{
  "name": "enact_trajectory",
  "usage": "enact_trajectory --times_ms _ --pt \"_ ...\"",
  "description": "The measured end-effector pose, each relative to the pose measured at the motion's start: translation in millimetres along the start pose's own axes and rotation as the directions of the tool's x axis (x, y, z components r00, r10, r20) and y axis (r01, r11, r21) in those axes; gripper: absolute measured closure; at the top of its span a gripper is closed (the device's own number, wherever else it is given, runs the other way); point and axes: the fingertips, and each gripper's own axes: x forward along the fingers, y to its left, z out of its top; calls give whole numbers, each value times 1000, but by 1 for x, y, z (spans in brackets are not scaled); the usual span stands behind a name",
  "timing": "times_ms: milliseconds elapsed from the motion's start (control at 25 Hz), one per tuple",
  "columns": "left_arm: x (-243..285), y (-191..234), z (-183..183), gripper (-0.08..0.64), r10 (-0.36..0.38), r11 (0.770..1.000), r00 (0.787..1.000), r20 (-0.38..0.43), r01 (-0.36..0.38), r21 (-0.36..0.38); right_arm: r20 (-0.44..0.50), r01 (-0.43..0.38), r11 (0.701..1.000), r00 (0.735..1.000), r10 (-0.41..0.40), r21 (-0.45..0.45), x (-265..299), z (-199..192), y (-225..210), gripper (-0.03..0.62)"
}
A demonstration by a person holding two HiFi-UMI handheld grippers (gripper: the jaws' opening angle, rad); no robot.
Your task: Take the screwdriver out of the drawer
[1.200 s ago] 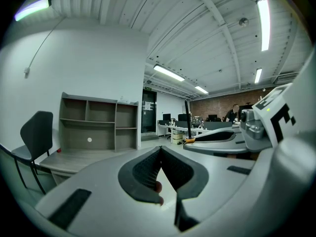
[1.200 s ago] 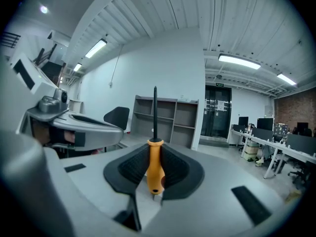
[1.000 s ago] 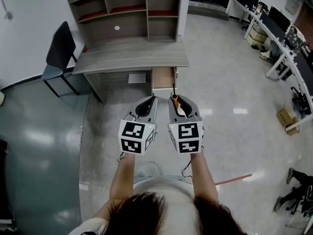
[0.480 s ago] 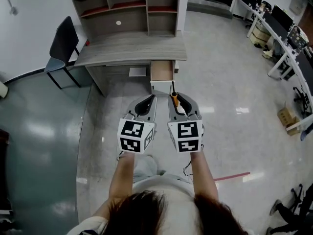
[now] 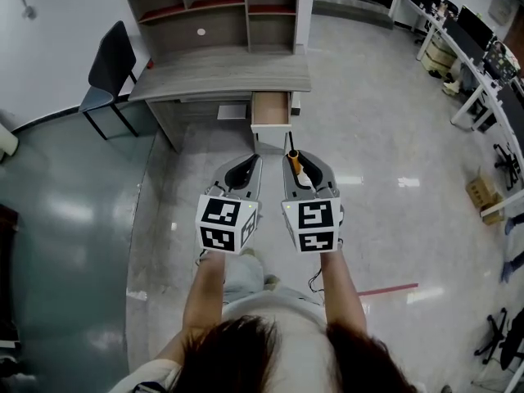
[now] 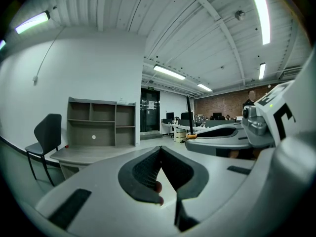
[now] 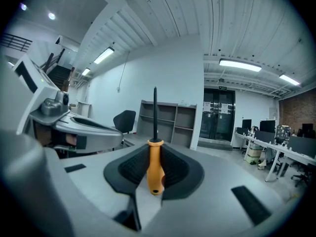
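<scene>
The right tool [image 7: 154,149] is clenched on the screwdriver [image 7: 155,168]. Its two jaws press the orange handle from either side. The dark shaft runs straight out past the jaw tips, and the butt of the handle sits back in the throat of the jaws. In the head view the right tool [image 5: 291,157] is held over the floor [image 5: 377,129] in front of the table [image 5: 221,74]. The screwdriver [image 5: 293,164] is out of the drawer [image 5: 271,110] and points toward it.

The left tool [image 6: 160,148] is closed with its jaws meeting at the tips and nothing between them. In the head view the left tool [image 5: 255,161] hangs just beside the right one, at about the same height, the two running parallel.

The drawer stands pulled out under the right end of the table. What lies inside it cannot be made out. A shelf [image 5: 214,11] stands at the back of the table, and a dark chair [image 5: 110,62] is at its left end.
</scene>
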Motion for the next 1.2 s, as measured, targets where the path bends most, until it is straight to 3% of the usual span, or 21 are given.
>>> enact_trajectory --times_ms 720,1200 --pt "-1 -15 3 543 7 1000 1000 5 -7 13 -4 0 1000 1000 0 22 -13 -9 -10 506" --pt "31 22 6 543 2 1000 1000 -9 -1 4 -24 17 1000 1000 -17 17 31 -7 -18 506"
